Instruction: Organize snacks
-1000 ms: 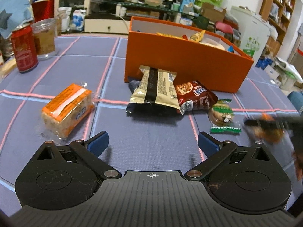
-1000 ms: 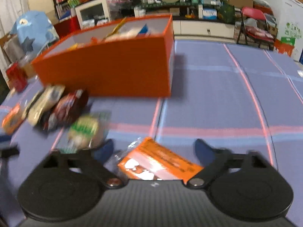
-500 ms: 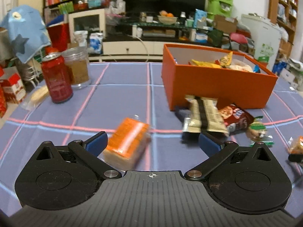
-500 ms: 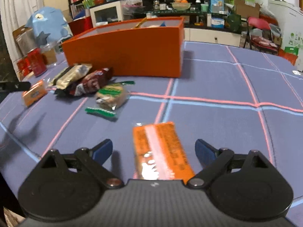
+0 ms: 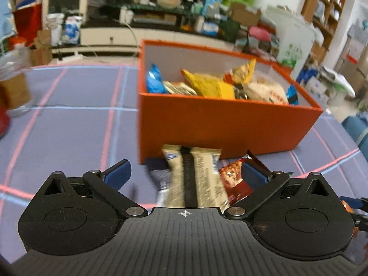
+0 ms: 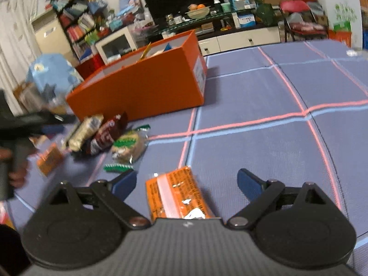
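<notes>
Swinging our left hand-held gripper (image 5: pixel 185 174) across the desk (image 5: pixel 69 124), we now face the orange box (image 5: pixel 220 126) instead of the orange wafer pack (image 6: pixel 49 158) that lay ahead of it a second ago. Its jaws stand wide and hold nothing; the beige biscuit pack (image 5: pixel 195 179) lies between them, untouched, with the brown cookie pack (image 5: pixel 234 181) by the right-side finger. Our right hand-held gripper (image 6: pixel 186 184) is also spread wide and empty, and a second orange wafer pack (image 6: pixel 177 193) now lies squarely between its fingers, unpinched. Both look lined up for a pick, with the box just beyond.
</notes>
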`<state>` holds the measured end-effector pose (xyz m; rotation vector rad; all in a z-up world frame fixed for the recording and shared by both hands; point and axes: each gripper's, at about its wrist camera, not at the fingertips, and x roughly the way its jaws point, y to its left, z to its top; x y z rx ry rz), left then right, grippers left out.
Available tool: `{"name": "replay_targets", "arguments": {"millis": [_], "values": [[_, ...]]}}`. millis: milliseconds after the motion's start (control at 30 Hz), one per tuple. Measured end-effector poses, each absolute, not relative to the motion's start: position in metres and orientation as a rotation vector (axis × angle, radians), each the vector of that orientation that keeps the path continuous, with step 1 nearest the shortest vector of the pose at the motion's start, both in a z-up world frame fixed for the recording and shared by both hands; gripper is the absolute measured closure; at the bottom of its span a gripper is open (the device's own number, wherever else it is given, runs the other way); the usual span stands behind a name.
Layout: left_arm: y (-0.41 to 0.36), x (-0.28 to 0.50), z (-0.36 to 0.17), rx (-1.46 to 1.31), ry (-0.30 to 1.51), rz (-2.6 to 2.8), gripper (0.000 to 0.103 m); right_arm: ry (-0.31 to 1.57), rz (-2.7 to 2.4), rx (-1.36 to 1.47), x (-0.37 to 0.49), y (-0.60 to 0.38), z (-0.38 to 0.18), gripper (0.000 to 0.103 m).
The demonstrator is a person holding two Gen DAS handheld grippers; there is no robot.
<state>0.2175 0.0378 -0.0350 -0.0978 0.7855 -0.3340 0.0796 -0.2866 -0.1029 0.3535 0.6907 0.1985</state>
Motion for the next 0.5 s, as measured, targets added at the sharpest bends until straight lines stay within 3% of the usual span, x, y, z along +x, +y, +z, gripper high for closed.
{"name": "replay_targets", "arguments": {"millis": [67, 133, 200, 267, 433, 500], "values": [[0.029, 0.225, -0.042, -0.084, 0.802, -0.324, 0.031, 0.688, 0.209, 0.412, 0.080, -0.294, -0.103, 0.010], [0.025, 0.225, -0.048, -0.053, 0.813, -0.313, 0.049, 0.691, 0.213, 0.464, 0.082, -0.300, -0.104, 0.010], [0.021, 0.220, -0.051, 0.001, 0.828, -0.288, 0.076, 0.694, 0.215, 0.496, 0.083, -0.303, -0.104, 0.010], [0.026, 0.203, -0.049, 0.004, 0.839, -0.284, 0.089, 0.697, 0.217, 0.495, 0.083, -0.303, -0.103, 0.010], [0.041, 0.139, -0.049, -0.052, 0.880, -0.309, 0.090, 0.708, 0.214, 0.384, 0.082, -0.288, -0.101, 0.010], [0.046, 0.115, -0.057, -0.082, 0.911, -0.306, 0.080, 0.712, 0.205, 0.342, 0.082, -0.283, -0.100, 0.010]]}}
